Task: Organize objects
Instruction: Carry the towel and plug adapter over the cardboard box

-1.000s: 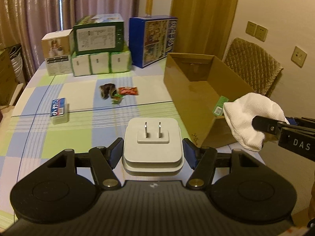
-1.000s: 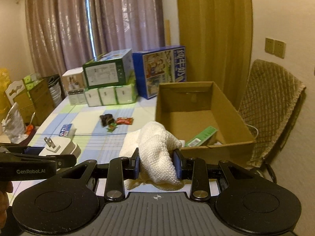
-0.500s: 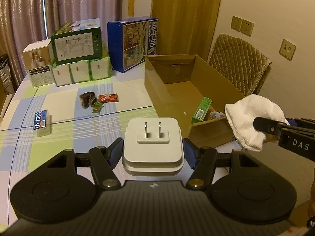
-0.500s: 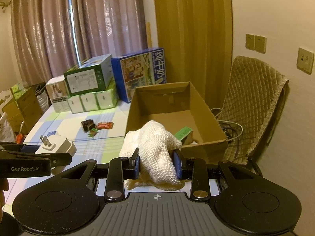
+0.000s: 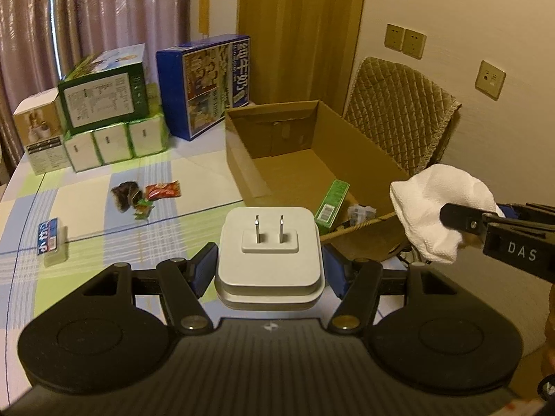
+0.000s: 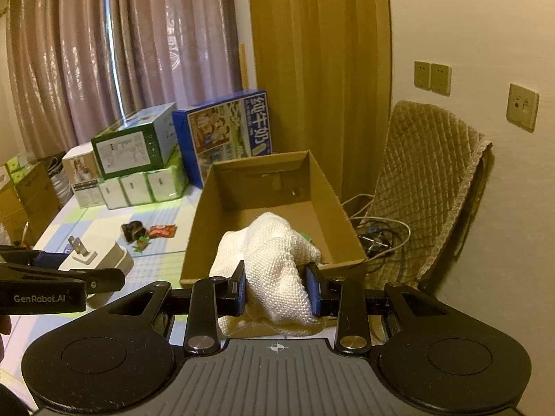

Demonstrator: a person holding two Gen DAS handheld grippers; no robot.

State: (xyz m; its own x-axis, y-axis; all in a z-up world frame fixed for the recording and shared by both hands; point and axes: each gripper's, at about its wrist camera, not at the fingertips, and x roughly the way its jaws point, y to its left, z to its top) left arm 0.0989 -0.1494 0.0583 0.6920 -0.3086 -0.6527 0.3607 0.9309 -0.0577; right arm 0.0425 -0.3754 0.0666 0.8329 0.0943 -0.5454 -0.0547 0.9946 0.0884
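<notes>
My left gripper (image 5: 270, 263) is shut on a white power adapter (image 5: 270, 256) with two prongs facing forward, held above the table just left of the open cardboard box (image 5: 360, 159). My right gripper (image 6: 276, 289) is shut on a white knitted cloth (image 6: 274, 256), raised in front of the near rim of the box (image 6: 333, 190). In the left wrist view the cloth (image 5: 437, 204) and the right gripper's finger show at the right. A green packet (image 5: 333, 201) leans inside the box.
Snack wrappers (image 5: 145, 196) and a small blue-labelled pack (image 5: 48, 241) lie on the checked tablecloth. Stacked cartons (image 5: 104, 111) and a blue box (image 5: 204, 86) stand at the back. A quilted chair (image 6: 426, 180) and cables (image 6: 378, 239) are right of the box.
Both grippers have risen and moved toward the box, still holding the adapter and the cloth. More of the box's inside shows now.
</notes>
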